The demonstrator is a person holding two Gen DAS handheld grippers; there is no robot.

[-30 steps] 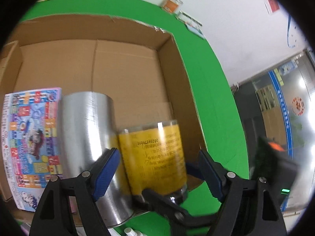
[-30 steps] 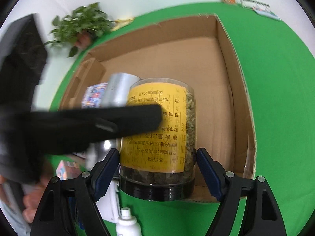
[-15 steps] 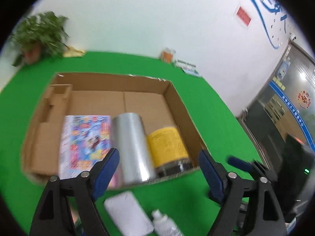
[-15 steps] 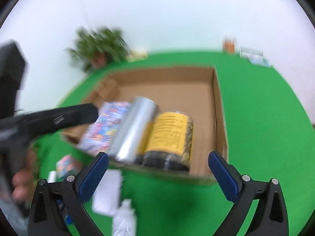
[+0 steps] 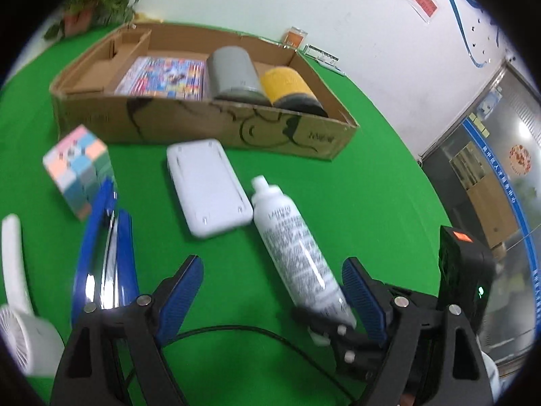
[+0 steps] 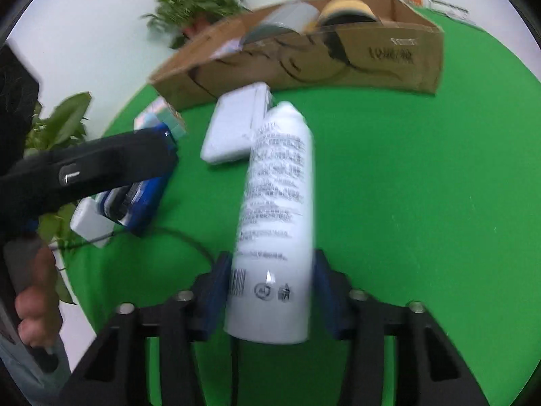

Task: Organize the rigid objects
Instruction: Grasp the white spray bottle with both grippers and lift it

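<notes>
Closing around the base of a white printed spray bottle (image 6: 275, 223), the right gripper (image 6: 270, 291) has its blue pads just at the bottle's sides at the bottom of the right wrist frame; whether they press yet I cannot tell. The left gripper (image 5: 272, 299) stands released, nothing between its fingers, over green cloth (image 5: 355, 203) at the bottom of its frame. A thin black cable (image 5: 236, 330) crosses below it. At lower left lie a white hand fan (image 5: 20, 331) and a blue stapler-like tool (image 5: 104, 253); above them sits a pastel puzzle cube (image 5: 79, 172). A flat white rounded case (image 5: 208, 187) lies beside the bottle's cap. A second ago both grippers hung over the box; now they are back over the loose items. Farther up, the brown cardboard box (image 5: 203, 125) holds a colourful printed book (image 5: 162, 76), a silver metal can (image 5: 233, 72) and a yellow-labelled jar (image 5: 290, 89), side by side.
</notes>
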